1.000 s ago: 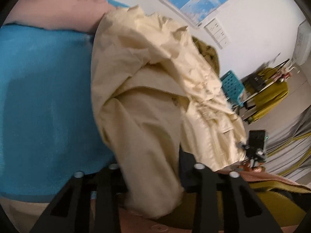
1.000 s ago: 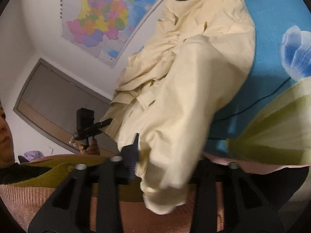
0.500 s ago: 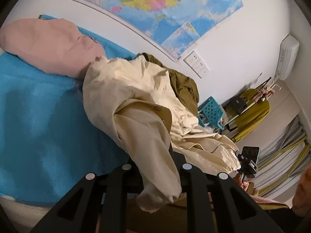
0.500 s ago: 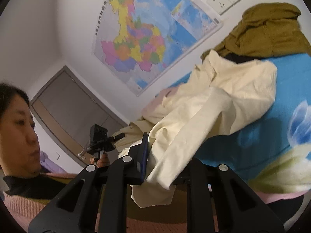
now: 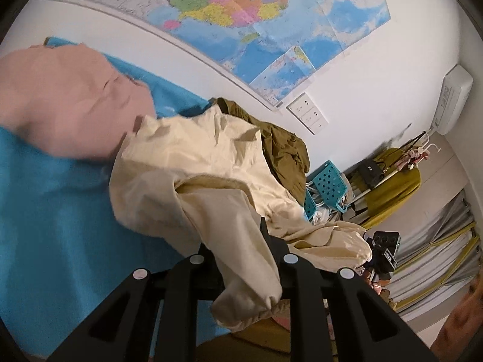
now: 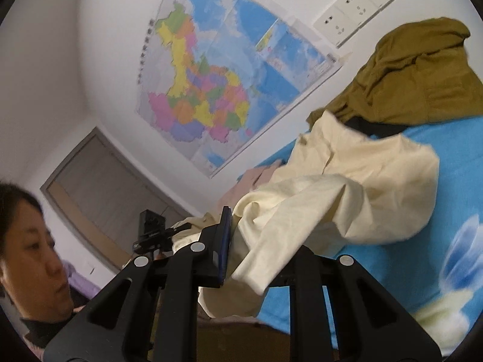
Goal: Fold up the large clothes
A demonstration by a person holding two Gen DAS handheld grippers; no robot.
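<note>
Left wrist view is showing the left gripper (image 5: pixel 241 259) pinching a cuff-like end of the crumpled cream cotton garment (image 5: pixel 193 175), its jaws having just been closing on the cloth, which is bulging out below them towards six o'clock; right wrist view is showing the right gripper (image 6: pixel 256 259) clamping another end of the same garment in the same way, jaws likewise having just been closing with fabric between them; from each grip the cloth is running up towards twelve and one o'clock, part hanging, part lying bunched on the bright blue flower-printed bedsheet (image 6: pixel 459 187); beyond it, at one o'clock in both views, an olive-green heaped garment (image 6: pixel 401 78) is sitting against the wall; a dusty-pink rounded cushion or cloth (image 5: pixel 69 105) is lying at ten o'clock in the left view; the folding is looking barely begun, I judge; the cream piece is showing no flat panel or crease, so spreading and every fold are remaining; the olive one is lying untouched.
</note>
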